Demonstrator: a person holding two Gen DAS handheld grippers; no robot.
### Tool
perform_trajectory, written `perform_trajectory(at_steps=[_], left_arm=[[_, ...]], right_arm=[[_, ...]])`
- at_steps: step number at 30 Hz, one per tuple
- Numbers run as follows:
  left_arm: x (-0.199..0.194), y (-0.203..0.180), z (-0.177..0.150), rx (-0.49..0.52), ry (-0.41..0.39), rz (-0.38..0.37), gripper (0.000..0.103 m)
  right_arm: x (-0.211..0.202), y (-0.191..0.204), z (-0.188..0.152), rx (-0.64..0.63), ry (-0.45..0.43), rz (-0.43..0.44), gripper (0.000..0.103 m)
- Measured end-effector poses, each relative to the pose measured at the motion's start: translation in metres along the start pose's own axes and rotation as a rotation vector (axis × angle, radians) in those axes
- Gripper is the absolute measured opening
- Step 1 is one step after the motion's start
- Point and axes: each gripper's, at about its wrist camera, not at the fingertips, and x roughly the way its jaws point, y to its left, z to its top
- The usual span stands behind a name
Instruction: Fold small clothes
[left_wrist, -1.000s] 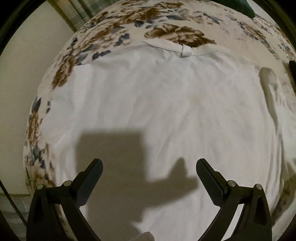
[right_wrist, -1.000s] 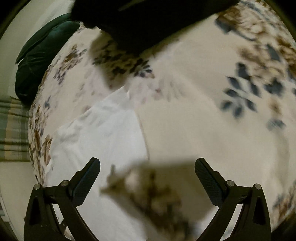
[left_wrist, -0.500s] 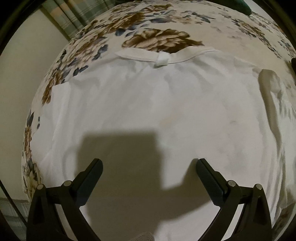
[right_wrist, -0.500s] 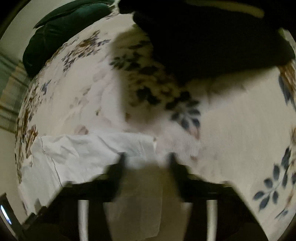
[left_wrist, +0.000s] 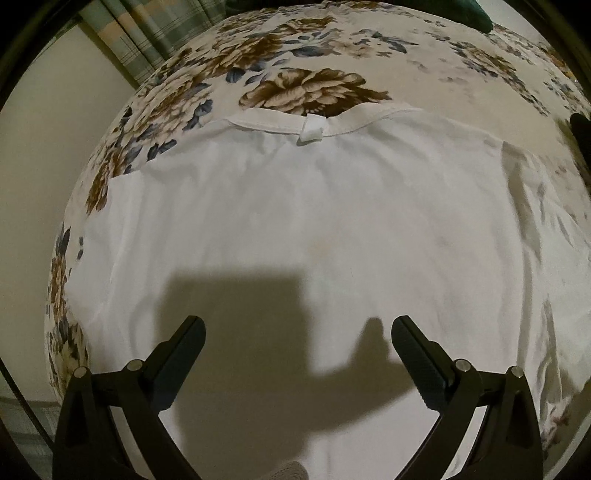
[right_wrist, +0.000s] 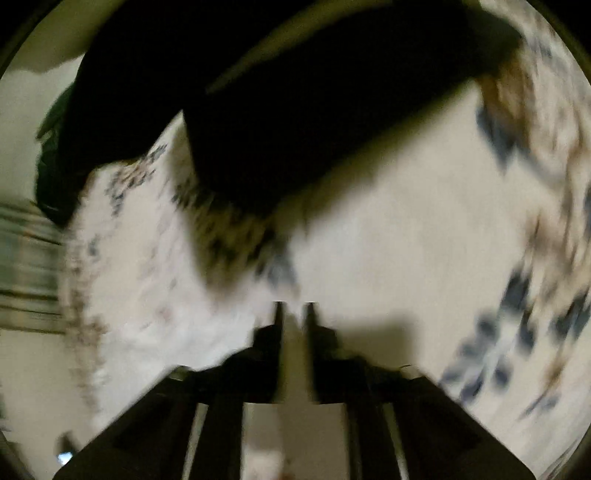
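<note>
Floral bedding (left_wrist: 317, 88) in brown and blue covers the bed, with striped curtains (left_wrist: 147, 40) hanging beyond its far edge and a dark green cushion (left_wrist: 476, 14) at the far corner. On the bedding lies a white T-shirt (left_wrist: 288, 221), spread flat with its collar (left_wrist: 314, 123) and neck tag away from the camera.

Over the last second the left gripper (left_wrist: 297, 341) has barely shifted: it has eased back a little, so more of the collar and the bedding beyond it now shows, and its fingers remain spread wide above the lower middle of the shirt, gripping nothing, their shadow falling on the cloth.

The real change is on the right. A second ago the right gripper (right_wrist: 295, 314) was spread wide over the shirt's edge; half a second ago its fingers were closing; now they stand nearly pressed together with only a narrow gap between them. The right view is heavily smeared by motion, so I cannot tell whether any cloth sits in that gap. White fabric (right_wrist: 155, 295) lies just left of the fingertips, and a large black shape (right_wrist: 314, 110) fills the top of that view.

My reading is that the right side has gone for the shirt's right edge or sleeve and is already swinging, which would start the first fold. If the pinch missed, the swing carries nothing and the grab needs repeating. The left side seems to be waiting its turn, and the shirt is not yet folded.
</note>
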Motion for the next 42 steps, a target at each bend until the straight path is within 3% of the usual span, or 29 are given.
perform_trajectory(at_steps=[1,4,7,13,14,16,17,21,25,27,29,32,34,36,37,40,42], left_arm=[[-0.001,0.0,-0.002,0.0,0.003,-0.004,0.103],[-0.001,-0.002,-0.011,0.001,0.021,-0.012,0.103],[0.003,-0.003,-0.019,0.004,0.044,-0.019,0.103],[0.005,0.005,-0.028,-0.01,0.054,-0.024,0.103],[0.006,0.007,-0.029,-0.016,0.055,-0.025,0.103],[0.006,0.012,-0.03,-0.034,0.06,-0.031,0.103],[0.005,0.016,-0.03,-0.046,0.062,-0.035,0.103],[-0.001,0.039,-0.031,-0.096,0.055,-0.043,0.103],[-0.008,0.071,-0.037,-0.156,0.049,-0.037,0.103],[-0.011,0.093,-0.044,-0.192,0.048,-0.02,0.103],[-0.011,0.117,-0.053,-0.228,0.054,0.005,0.103],[-0.007,0.152,-0.068,-0.282,0.072,0.039,0.103],[-0.004,0.165,-0.077,-0.3,0.085,0.051,0.103],[-0.001,0.178,-0.086,-0.32,0.093,0.057,0.103],[0.001,0.188,-0.09,-0.332,0.098,0.057,0.103],[0.002,0.205,-0.103,-0.357,0.1,0.06,0.103],[0.005,0.219,-0.109,-0.384,0.107,0.059,0.103]], right_arm=[[0.002,-0.005,-0.014,0.048,0.039,0.066,0.06],[0.024,-0.011,-0.059,0.124,0.15,0.149,0.063],[0.055,-0.007,-0.096,0.164,0.214,0.178,0.063],[0.076,0.009,-0.107,0.269,0.052,0.245,0.065],[0.075,0.012,-0.105,0.281,0.033,0.26,0.062],[0.073,0.026,-0.103,0.264,-0.006,0.238,0.023],[0.072,0.033,-0.1,0.247,-0.018,0.224,0.015],[0.042,0.083,-0.098,0.032,-0.125,0.108,0.01],[0.022,0.161,-0.131,-0.326,-0.19,-0.003,0.009],[0.043,0.221,-0.165,-0.555,-0.155,-0.05,0.009],[0.064,0.257,-0.21,-0.758,-0.111,-0.082,0.008],[0.102,0.282,-0.282,-1.013,-0.026,-0.138,0.008],[0.119,0.275,-0.323,-1.126,0.048,-0.191,0.009],[0.13,0.266,-0.337,-1.162,0.095,-0.232,0.012],[0.129,0.263,-0.341,-1.159,0.109,-0.218,0.024],[0.1,0.253,-0.331,-1.037,0.224,-0.026,0.055],[0.073,0.245,-0.317,-0.943,0.214,0.069,0.058]])
